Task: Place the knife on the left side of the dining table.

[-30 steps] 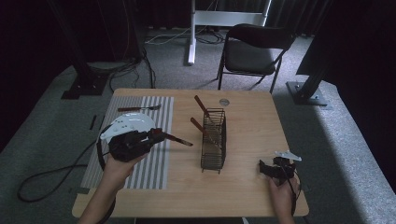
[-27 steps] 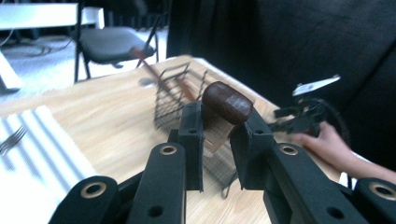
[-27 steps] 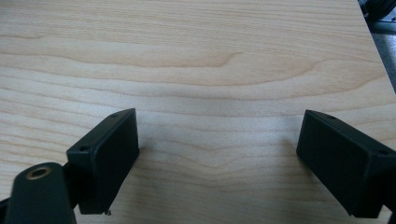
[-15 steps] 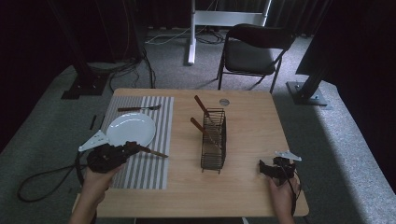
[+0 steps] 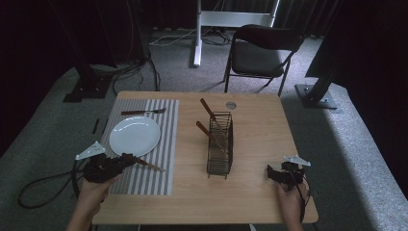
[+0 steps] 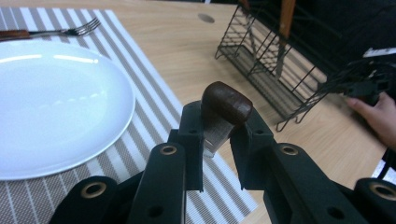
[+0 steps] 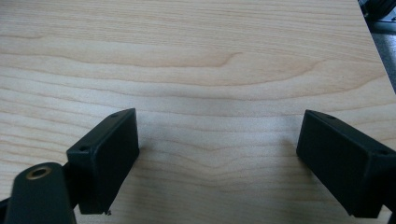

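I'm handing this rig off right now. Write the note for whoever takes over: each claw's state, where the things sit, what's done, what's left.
Left claw: shut on a brown-handled utensil, held low over the striped placemat near the plate's front edge.
Right claw: open, empty, resting over bare table at the front right.
Things: white plate on the placemat, fork lying behind it. Wire caddy at the table's middle holds two more brown-handled pieces.
Done: plate and fork are set.
Left, probably: lay the held utensil beside the plate and release; the rest in the caddy may follow.
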### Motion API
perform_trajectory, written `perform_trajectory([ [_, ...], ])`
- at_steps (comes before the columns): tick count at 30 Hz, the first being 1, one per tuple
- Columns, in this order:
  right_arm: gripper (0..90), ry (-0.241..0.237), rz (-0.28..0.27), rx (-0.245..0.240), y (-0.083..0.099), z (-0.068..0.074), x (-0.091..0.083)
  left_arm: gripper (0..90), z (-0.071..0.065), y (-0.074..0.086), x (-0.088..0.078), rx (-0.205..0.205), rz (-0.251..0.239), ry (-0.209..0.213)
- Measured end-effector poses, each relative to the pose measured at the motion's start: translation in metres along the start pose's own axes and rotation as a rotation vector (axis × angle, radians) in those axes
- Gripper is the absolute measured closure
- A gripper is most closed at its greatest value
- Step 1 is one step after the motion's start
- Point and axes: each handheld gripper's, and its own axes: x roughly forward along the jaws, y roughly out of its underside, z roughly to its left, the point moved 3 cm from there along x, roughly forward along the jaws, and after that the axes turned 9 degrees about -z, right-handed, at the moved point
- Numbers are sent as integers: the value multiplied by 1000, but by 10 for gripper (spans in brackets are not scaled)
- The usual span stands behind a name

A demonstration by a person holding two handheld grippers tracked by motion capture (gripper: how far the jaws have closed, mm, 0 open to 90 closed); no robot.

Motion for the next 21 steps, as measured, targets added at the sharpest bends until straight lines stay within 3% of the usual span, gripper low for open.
perform_trajectory([
  [13,122,0,0,1,0,0,0,748,16,13,-9,-96,-15,10],
  [21,122,0,0,1,0,0,0,769,28,24,-14,-159,-28,-23],
])
